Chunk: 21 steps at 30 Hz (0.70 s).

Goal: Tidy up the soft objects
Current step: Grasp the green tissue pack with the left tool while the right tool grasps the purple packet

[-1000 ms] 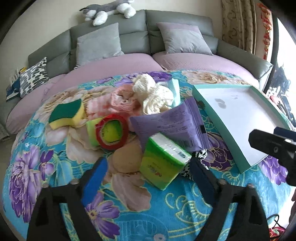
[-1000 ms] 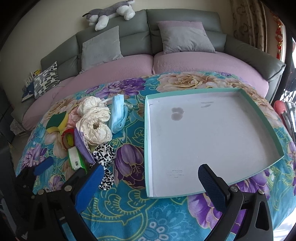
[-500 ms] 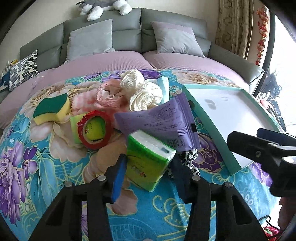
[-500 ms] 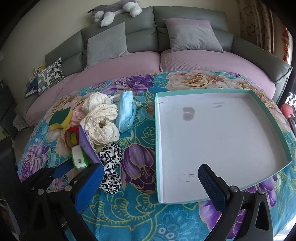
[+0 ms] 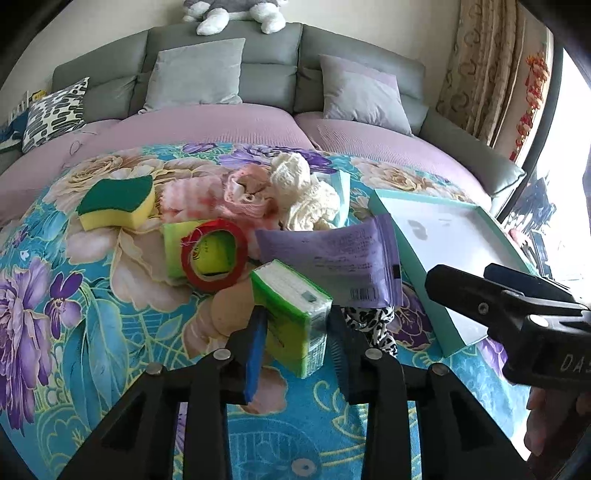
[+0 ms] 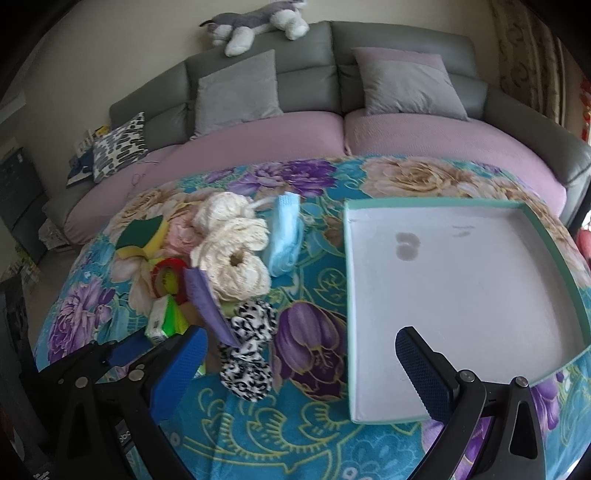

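Note:
A green tissue pack (image 5: 295,314) stands tilted on the flowered blanket, leaning under a purple packet (image 5: 332,262). My left gripper (image 5: 297,347) has the pack between its closing jaws, and both pads touch its sides. Behind it lie a red tape ring (image 5: 214,254), a yellow-green sponge (image 5: 118,203), pink cloth (image 5: 207,195) and cream scrunchies (image 6: 232,254). My right gripper (image 6: 299,336) stands open and holds nothing, above the blanket by the near left corner of the teal tray (image 6: 461,295). A black-and-white scrunchie (image 6: 247,343) and a light blue mask (image 6: 284,232) lie left of the tray.
The white-bottomed tray holds nothing but a stain. A grey sofa (image 6: 406,122) with cushions and a plush toy (image 6: 258,22) curves behind the blanket. A curtain (image 5: 487,74) and a bright window are at the right. A hand (image 5: 546,424) holds the right gripper's body (image 5: 517,306).
My left jaws have narrowed from wide open to closed around the green tissue pack, and the gripper has moved in toward it. The right gripper has drifted slightly, still open.

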Each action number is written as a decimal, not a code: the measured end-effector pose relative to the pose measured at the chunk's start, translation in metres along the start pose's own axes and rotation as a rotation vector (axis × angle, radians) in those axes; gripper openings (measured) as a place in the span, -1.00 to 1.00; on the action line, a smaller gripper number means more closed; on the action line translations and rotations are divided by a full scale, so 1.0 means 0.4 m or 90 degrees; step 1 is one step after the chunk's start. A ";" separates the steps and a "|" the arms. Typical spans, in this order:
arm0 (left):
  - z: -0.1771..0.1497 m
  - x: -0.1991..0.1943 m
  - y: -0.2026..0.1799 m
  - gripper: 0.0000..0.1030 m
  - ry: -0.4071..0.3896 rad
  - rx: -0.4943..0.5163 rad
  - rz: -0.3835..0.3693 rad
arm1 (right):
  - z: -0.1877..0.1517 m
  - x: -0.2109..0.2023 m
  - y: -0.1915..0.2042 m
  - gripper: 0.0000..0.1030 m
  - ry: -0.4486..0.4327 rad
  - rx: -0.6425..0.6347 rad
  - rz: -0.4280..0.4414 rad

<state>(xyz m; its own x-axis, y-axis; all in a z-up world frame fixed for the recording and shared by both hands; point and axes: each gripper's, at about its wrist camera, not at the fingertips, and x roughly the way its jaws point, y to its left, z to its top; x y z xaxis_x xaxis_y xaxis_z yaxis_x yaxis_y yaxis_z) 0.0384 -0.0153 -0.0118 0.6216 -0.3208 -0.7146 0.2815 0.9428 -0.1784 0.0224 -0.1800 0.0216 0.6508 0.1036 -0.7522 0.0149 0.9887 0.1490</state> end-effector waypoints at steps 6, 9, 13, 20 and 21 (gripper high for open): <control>0.002 -0.014 0.025 -0.40 -0.004 -0.023 0.007 | 0.006 -0.005 0.041 0.96 -0.022 -0.040 0.017; 0.000 -0.022 0.038 -0.41 -0.005 -0.032 0.019 | 0.006 0.000 0.053 0.89 -0.022 -0.052 0.027; -0.009 -0.027 0.057 -0.41 -0.003 -0.049 0.030 | 0.006 0.006 0.067 0.78 -0.023 -0.064 0.031; -0.021 -0.014 0.075 -0.41 0.014 -0.081 -0.003 | 0.009 0.030 0.091 0.18 -0.012 -0.085 0.054; -0.023 -0.010 0.074 -0.41 0.016 -0.082 -0.003 | 0.009 0.032 0.096 0.11 -0.011 -0.090 0.060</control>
<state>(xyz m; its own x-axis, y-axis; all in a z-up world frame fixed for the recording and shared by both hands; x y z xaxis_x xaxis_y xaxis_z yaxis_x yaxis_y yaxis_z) 0.0374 0.0146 -0.0204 0.6013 -0.3239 -0.7304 0.1873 0.9458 -0.2652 0.0339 -0.1412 0.0199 0.6575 0.1960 -0.7275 -0.1529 0.9802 0.1260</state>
